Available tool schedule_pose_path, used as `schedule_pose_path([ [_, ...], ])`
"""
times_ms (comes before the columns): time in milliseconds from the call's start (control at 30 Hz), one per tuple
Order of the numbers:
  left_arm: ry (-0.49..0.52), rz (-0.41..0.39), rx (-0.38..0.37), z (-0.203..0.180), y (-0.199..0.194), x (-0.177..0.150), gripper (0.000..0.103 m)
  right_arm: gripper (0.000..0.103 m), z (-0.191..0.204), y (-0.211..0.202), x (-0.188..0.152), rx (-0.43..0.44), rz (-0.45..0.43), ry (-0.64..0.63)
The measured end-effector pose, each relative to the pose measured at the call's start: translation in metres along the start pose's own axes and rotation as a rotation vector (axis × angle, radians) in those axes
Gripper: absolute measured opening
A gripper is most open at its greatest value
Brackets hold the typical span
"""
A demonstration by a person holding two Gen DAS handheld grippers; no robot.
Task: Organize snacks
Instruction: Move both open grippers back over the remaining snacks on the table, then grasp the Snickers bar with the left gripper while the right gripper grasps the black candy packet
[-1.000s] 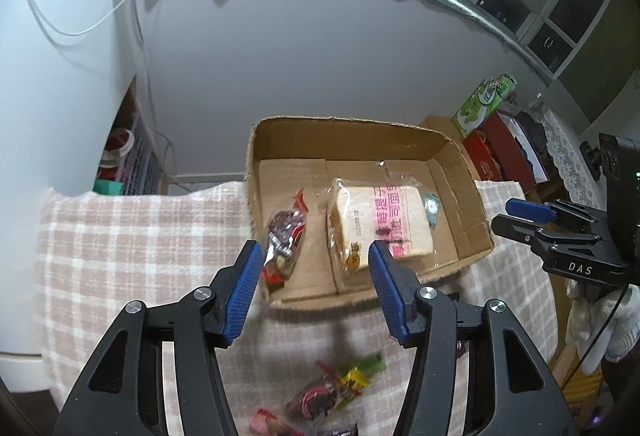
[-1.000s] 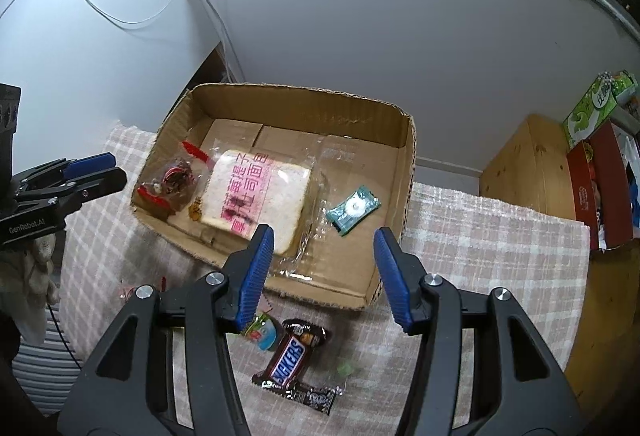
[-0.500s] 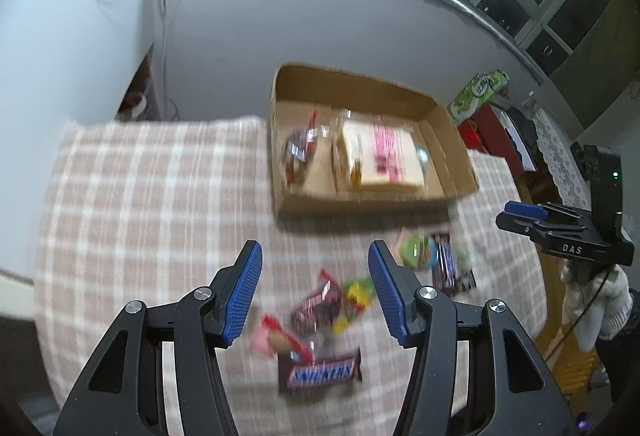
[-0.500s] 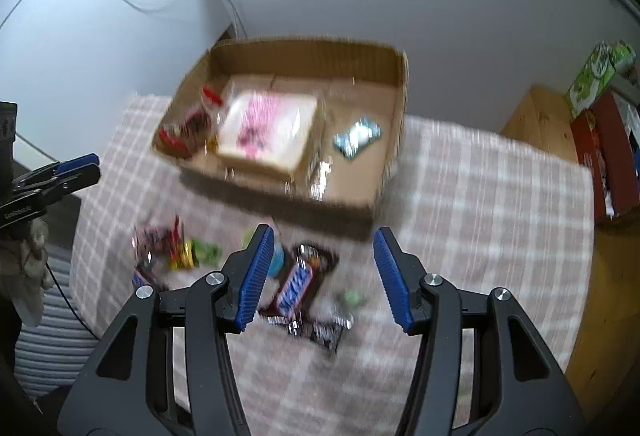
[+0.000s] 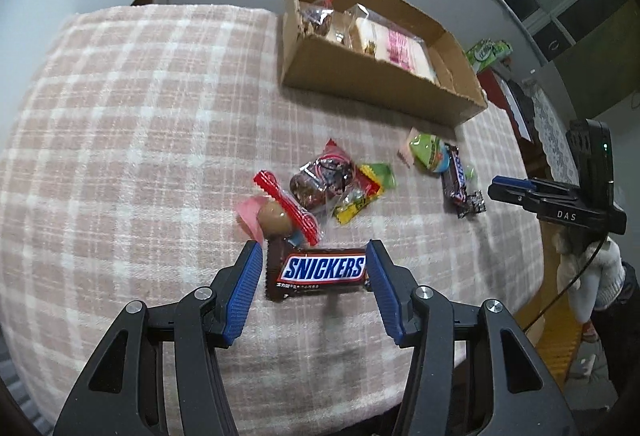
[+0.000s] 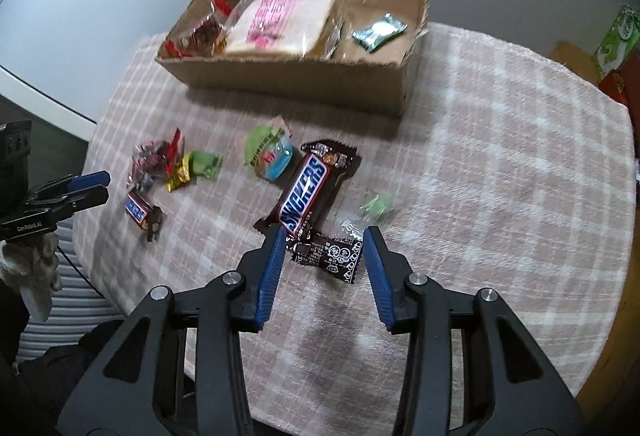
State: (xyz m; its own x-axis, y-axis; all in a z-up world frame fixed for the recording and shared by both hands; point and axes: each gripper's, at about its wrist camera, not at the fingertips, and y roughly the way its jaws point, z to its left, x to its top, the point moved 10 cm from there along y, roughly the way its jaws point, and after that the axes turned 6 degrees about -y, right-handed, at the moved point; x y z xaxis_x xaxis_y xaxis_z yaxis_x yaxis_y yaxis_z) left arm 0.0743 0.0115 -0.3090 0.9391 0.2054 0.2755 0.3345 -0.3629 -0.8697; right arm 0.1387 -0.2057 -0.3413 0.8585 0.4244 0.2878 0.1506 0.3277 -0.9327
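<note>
Lower centre of the left wrist view, the left tongs [image 5: 314,268], jaws just narrowing, straddle a brown Snickers bar [image 5: 318,272] on the pink plaid tabletop [image 5: 120,124], unclenched. Right tongs [image 6: 325,250], also narrowing, bracket a small dark printed wrapper [image 6: 328,250], released.

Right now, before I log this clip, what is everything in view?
cardboard box: 1, brown, far end of cloth
bread packet: 1, white-pink, in box
teal packet: 1, in box
red-wrapped snacks: 2, dark; one on cloth, one in box
Snickers bars: 2, brown, on cloth; second by the round snack
black packet: 1, on cloth
round snack: 1, green-blue, on cloth
yellow-green candy: 1, on cloth
pale green candy: 1, on cloth
brown sweet: 1, pink wrapper, on cloth
checked cloth: 1, pink-white, under everything
left gripper: blue pads, open around one Snickers
right gripper: blue pads, open, just closing around black packet
</note>
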Motion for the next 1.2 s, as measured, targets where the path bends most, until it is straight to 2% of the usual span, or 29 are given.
schedule_pose_path([
  [267,0.018,0.051,0.002,0.005,0.019,-0.004,0.052,0.042,0.001,0.018,0.002,-0.003,0.039,-0.027],
  [633,0.063,0.073,0.003,0.004,0.03,-0.007,0.052,0.042,0.007,0.035,-0.001,0.014,0.07,-0.035],
  [967,0.123,0.124,-0.007,-0.007,0.025,-0.039,0.052,0.042,0.016,0.038,-0.026,0.045,0.105,-0.058],
  [1200,0.221,0.119,0.052,-0.019,0.026,-0.04,0.052,0.042,0.015,0.038,-0.024,0.008,0.107,-0.09],
])
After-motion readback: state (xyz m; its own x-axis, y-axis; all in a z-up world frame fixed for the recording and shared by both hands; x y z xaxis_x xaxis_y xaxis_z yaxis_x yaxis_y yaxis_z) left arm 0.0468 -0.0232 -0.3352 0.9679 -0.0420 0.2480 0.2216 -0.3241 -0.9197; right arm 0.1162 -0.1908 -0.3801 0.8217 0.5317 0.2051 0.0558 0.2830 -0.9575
